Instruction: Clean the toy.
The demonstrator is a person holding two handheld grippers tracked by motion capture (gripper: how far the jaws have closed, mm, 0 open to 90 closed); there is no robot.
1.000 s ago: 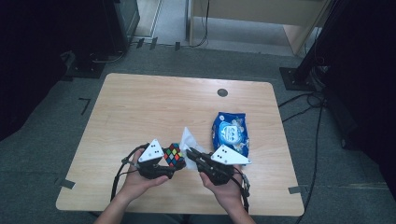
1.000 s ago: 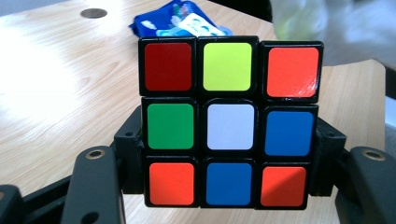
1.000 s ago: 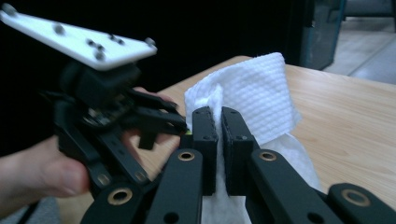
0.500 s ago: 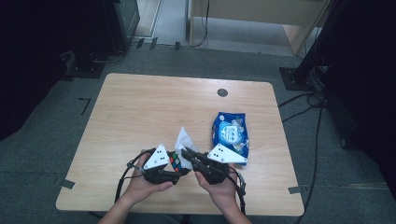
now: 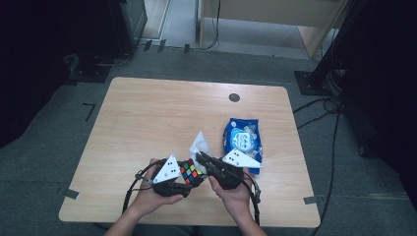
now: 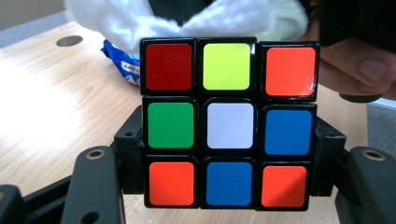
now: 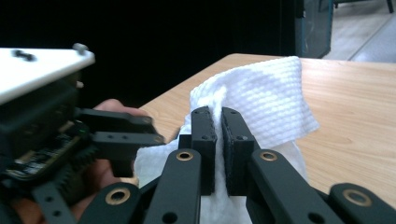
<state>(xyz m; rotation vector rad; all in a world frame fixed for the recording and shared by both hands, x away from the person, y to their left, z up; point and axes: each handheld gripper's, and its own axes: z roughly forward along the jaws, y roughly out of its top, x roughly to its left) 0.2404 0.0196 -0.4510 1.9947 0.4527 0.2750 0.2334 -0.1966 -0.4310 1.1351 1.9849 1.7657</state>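
Observation:
A scrambled colour cube [image 6: 229,121] is clamped between the jaws of my left gripper [image 6: 229,177]; in the high view the cube [image 5: 192,172] sits near the table's front edge, held by the left gripper [image 5: 184,183]. My right gripper [image 7: 219,135] is shut on a white wet wipe [image 7: 266,102], which stands up between its pads. From above, the wipe [image 5: 199,145] rises just behind the cube, and the right gripper [image 5: 204,161] points left at the cube's right side.
A blue wet-wipe packet [image 5: 242,141] lies on the wooden table [image 5: 147,113] right of the hands. A round dark grommet [image 5: 234,97] sits near the far edge. Cables trail off the front edge. Dark stands and floor surround the table.
Both hands shifted slightly left and closer together; the wipe now sits against the cube's far side. Both grips are unchanged.

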